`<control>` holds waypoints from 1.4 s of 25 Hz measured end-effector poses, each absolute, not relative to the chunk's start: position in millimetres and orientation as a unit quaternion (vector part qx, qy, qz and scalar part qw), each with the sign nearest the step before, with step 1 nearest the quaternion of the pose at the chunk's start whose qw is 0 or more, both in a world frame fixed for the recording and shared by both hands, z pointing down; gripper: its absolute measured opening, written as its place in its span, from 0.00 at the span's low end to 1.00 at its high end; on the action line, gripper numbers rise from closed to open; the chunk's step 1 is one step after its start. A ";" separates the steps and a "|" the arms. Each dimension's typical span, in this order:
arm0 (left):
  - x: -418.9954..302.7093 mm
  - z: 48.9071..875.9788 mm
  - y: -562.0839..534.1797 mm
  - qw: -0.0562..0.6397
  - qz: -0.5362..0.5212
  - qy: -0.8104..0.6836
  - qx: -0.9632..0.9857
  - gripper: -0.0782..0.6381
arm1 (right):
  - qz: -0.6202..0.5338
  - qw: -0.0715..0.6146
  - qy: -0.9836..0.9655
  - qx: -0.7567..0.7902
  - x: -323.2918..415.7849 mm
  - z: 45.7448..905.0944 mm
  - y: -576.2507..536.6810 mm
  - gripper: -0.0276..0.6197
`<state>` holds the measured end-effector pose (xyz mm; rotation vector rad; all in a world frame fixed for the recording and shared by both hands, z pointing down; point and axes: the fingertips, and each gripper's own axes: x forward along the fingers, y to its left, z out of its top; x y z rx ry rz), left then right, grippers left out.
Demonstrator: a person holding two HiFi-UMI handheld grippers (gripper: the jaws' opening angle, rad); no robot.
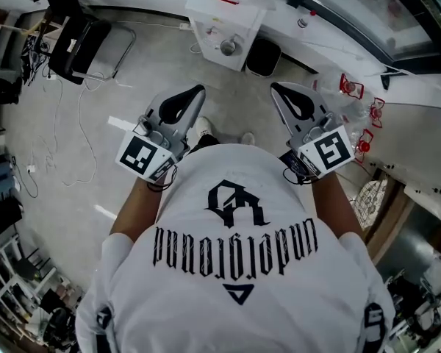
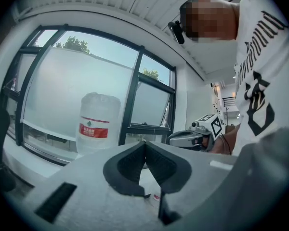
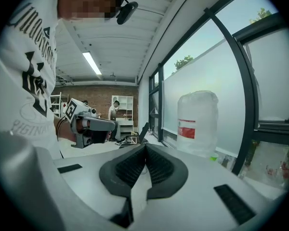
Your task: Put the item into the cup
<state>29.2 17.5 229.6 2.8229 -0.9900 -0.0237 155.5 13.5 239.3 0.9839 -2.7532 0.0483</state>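
My left gripper (image 1: 197, 90) and right gripper (image 1: 276, 87) are held side by side in front of the person's white shirt, both roughly level. In the left gripper view the black pads (image 2: 130, 163) of my left gripper (image 2: 145, 143) meet at the tips with nothing between them. My right gripper (image 3: 145, 146) is shut too and holds nothing. Each gripper shows in the other's view: the right gripper (image 2: 190, 137) and the left gripper (image 3: 92, 125). I cannot make out a cup or an item for certain; a small green thing (image 3: 213, 158) sits beside the water bottle.
A large water bottle with a red label (image 2: 98, 124) (image 3: 197, 121) stands ahead by the window on a white stand (image 1: 224, 35). A black bin (image 1: 263, 56) is beside it. A black chair (image 1: 77, 39) and cables (image 1: 59, 116) are on the floor at left.
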 end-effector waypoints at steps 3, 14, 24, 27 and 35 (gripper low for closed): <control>57.9 231.0 35.6 0.073 -0.005 -0.331 0.941 0.13 | 0.020 0.109 -0.937 0.332 184.3 244.0 31.8 0.07; 115.6 252.8 85.9 0.088 0.017 -0.360 0.929 0.13 | 0.033 0.107 -0.947 0.300 244.6 258.2 73.4 0.07; 114.6 255.4 111.7 0.091 0.022 -0.365 0.926 0.13 | 0.046 0.114 -0.951 0.284 238.5 267.8 95.8 0.07; 103.6 253.6 120.8 0.088 0.019 -0.356 0.930 0.13 | 0.041 0.117 -0.949 0.288 225.4 266.4 105.2 0.07; 46.9 244.3 153.1 0.085 0.014 -0.354 0.931 0.13 | 0.033 0.109 -0.949 0.293 169.7 253.6 144.6 0.07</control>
